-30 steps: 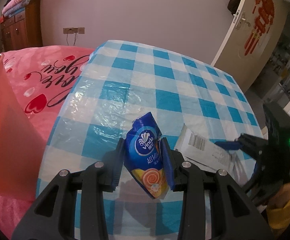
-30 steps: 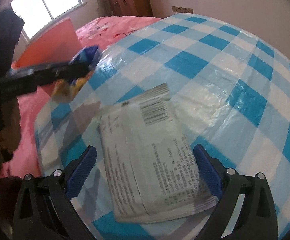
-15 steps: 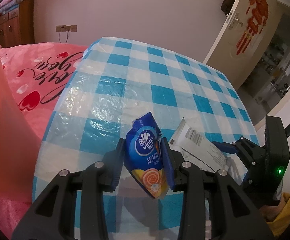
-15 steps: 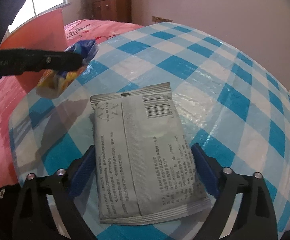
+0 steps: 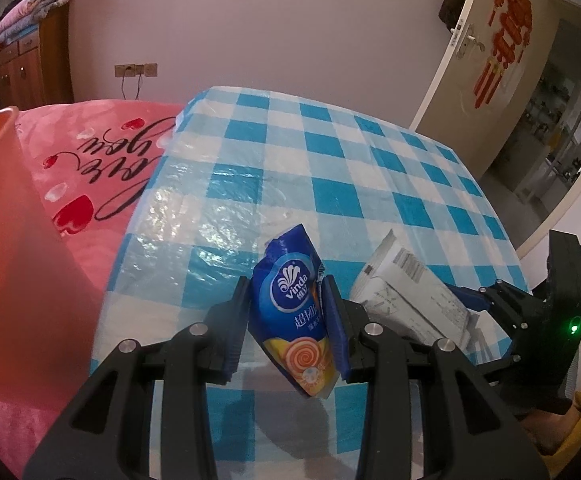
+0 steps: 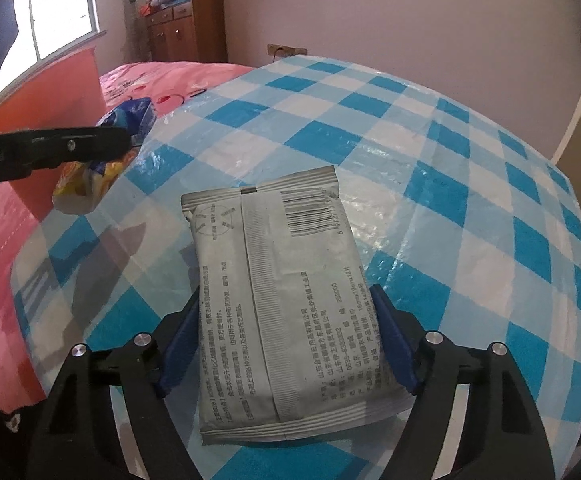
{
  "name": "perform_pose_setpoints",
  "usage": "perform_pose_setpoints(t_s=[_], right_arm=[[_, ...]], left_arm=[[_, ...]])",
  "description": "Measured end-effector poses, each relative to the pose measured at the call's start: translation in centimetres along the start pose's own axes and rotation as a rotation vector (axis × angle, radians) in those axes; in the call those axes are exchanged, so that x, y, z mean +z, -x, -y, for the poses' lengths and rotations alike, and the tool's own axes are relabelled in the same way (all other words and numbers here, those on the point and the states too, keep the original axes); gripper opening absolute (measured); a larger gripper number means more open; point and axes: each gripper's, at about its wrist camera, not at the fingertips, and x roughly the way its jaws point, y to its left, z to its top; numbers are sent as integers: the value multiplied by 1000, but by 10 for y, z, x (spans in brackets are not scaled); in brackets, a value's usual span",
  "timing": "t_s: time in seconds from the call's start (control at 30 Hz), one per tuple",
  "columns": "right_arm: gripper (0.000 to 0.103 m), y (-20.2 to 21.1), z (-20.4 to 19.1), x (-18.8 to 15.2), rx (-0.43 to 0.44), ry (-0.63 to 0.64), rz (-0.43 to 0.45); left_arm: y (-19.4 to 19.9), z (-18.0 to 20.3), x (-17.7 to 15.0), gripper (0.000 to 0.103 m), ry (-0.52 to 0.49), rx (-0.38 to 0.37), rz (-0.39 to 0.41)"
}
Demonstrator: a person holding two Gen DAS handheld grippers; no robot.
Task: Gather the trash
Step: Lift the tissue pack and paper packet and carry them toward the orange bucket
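My left gripper [image 5: 288,316] is shut on a blue and orange Vinda tissue wrapper [image 5: 292,312], held upright above the near edge of the blue checked table [image 5: 290,184]. My right gripper [image 6: 286,340] is shut on a grey printed packet [image 6: 278,288], lifted off the table with its barcode end pointing away. In the left wrist view the packet [image 5: 402,292] and the right gripper [image 5: 530,320] show at the right. In the right wrist view the left gripper [image 6: 126,144] and wrapper [image 6: 90,176] show at the left.
An orange bin [image 5: 6,248] stands close at the left, its rim beside a pink bedspread [image 5: 102,160]. It also shows in the right wrist view [image 6: 50,92]. A wooden cabinet [image 5: 30,64] stands at the far wall. An open door [image 5: 490,60] is at the right.
My right gripper closed from wide open onto the grey packet and lifted it off the table. My left gripper kept hold of the wrapper and shifted only slightly.
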Motion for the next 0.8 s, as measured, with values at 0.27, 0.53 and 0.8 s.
perform_pose_setpoints(t_s=[0.27,0.53,0.8], right_arm=[[78,19,-1,13,-12,-22,35],[78,33,-5,27,23,-52,45],[78,46,-10,48,88,-88,65]], left_arm=[[15,-4,5,38,-20,39,34],[38,-7,19,38,-34,66,96],[65,-22,36,38,-26,110,168]])
